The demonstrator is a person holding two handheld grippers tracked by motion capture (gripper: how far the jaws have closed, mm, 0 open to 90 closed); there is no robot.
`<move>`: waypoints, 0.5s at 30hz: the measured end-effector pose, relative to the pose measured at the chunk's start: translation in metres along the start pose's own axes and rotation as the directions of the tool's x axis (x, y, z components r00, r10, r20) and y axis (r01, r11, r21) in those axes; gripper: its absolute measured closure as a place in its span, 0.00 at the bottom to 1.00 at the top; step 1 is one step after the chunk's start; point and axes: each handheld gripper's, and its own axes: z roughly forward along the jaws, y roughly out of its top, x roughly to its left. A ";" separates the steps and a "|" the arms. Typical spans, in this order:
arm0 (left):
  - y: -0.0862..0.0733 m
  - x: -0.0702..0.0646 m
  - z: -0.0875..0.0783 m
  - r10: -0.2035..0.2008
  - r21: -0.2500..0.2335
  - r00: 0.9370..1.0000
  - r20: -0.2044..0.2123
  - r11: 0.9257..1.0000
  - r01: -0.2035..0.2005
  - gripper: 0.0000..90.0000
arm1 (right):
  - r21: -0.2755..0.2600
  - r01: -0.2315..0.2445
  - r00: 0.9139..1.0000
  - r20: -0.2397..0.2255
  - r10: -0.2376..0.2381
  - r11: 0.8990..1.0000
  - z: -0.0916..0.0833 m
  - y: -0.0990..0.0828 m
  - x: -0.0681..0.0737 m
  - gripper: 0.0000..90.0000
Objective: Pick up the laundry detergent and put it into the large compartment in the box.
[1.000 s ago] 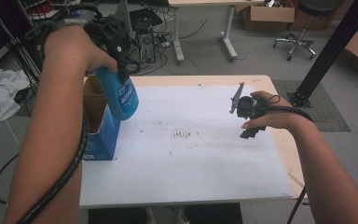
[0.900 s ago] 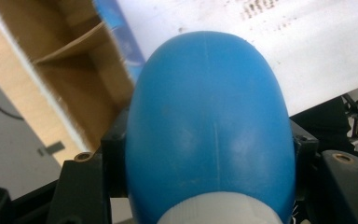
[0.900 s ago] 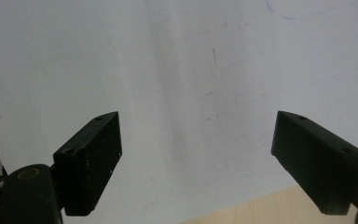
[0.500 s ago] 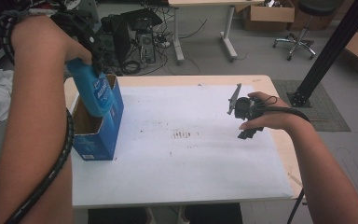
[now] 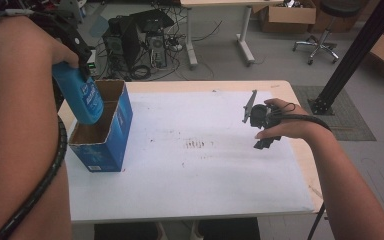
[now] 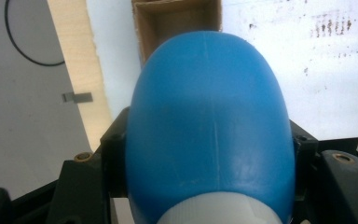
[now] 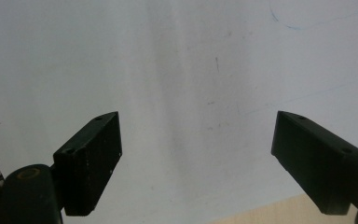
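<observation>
Left gripper [image 5: 82, 62] clamps blue bottle [image 5: 78, 99], white label print illegible, above open blue carton [image 5: 114, 134]; right gripper [image 7: 198, 161] jaws spread, empty.

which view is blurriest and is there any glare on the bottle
Left gripper view: the blue bottle sits so close it looks soft, with a faint sheen, no hard glare. High view: evenly lit, box sharp. Right gripper view: the right tool is dark against a bright white sheet.
</observation>
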 end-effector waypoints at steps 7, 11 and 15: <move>0.004 0.005 0.009 -0.001 0.012 1.000 0.010 1.000 0.001 0.43 | -0.001 -0.004 1.000 -0.003 0.004 1.000 0.001 0.001 -0.001 0.18; 0.007 0.008 0.020 -0.006 0.021 1.000 0.012 1.000 0.006 0.43 | 0.005 -0.007 1.000 -0.005 0.007 1.000 0.001 0.001 -0.001 0.18; 0.009 0.012 0.034 -0.008 0.031 1.000 0.018 0.999 0.008 0.43 | 0.004 -0.006 1.000 -0.002 0.006 1.000 0.001 0.001 -0.001 0.18</move>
